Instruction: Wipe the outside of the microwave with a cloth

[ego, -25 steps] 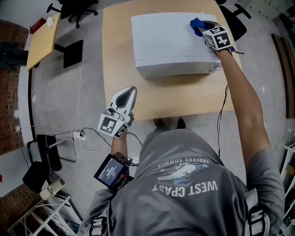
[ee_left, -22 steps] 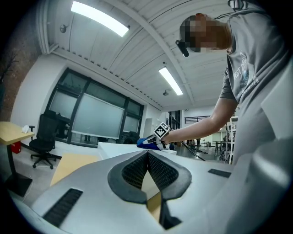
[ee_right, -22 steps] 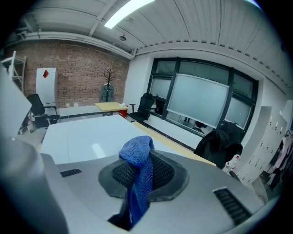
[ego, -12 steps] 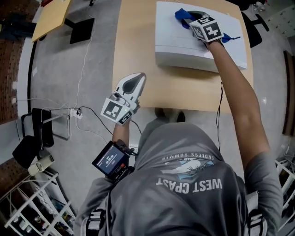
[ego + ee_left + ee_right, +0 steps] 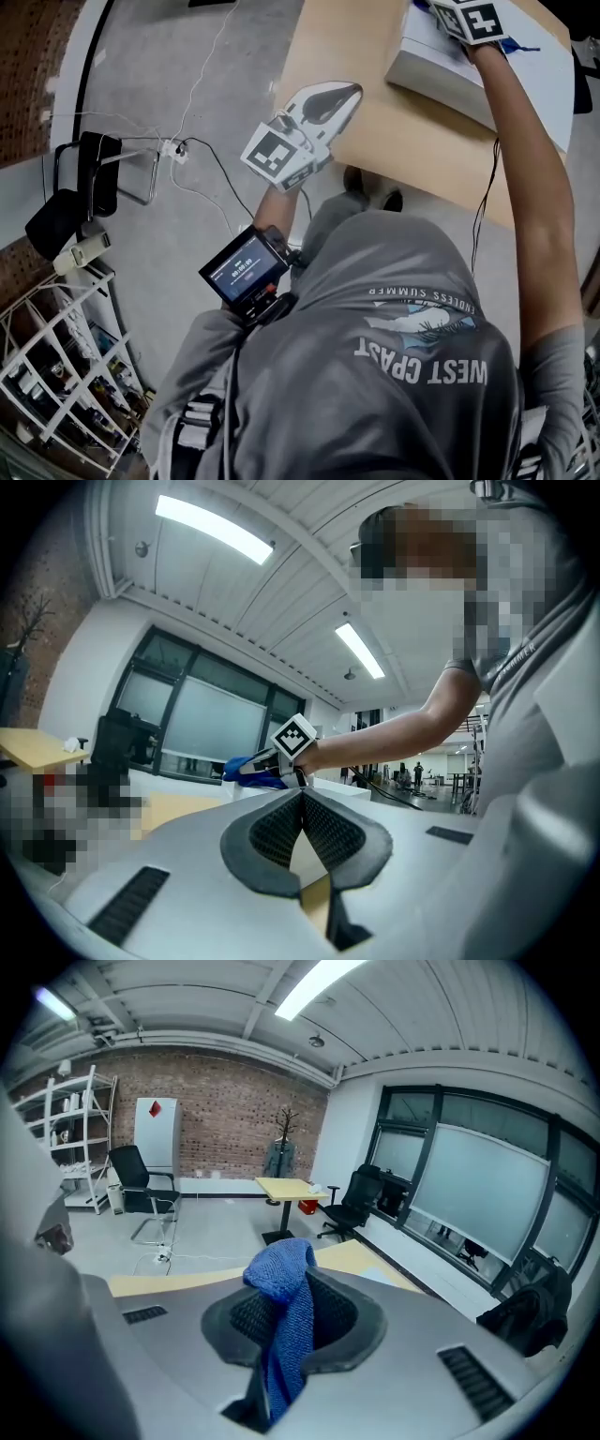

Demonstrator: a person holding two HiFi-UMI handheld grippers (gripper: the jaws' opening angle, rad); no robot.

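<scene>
The white microwave (image 5: 433,73) stands on the wooden table (image 5: 375,131) at the top right of the head view. My right gripper (image 5: 284,1309) is shut on a blue knitted cloth (image 5: 286,1288), which bunches above the jaws and hangs down between them. In the head view only its marker cube (image 5: 476,17) shows, over the microwave's top, with a cloth end (image 5: 525,45) beside it. My left gripper (image 5: 339,92) is shut and empty, held level with its tip over the table's near edge, apart from the microwave. From the left gripper view the right gripper's cube (image 5: 295,737) and cloth (image 5: 246,769) are ahead.
On the floor to the left are a black chair (image 5: 86,183), a power strip with cables (image 5: 174,147) and a white wire rack (image 5: 56,375). A small screen device (image 5: 244,272) sits on the left forearm. Another table (image 5: 286,1185) and office chairs (image 5: 141,1180) stand across the room.
The right gripper has swept the cloth leftwards across the microwave's top. The left gripper has drifted a little towards the table edge. The head view has swung, pushing the microwave to the top corner.
</scene>
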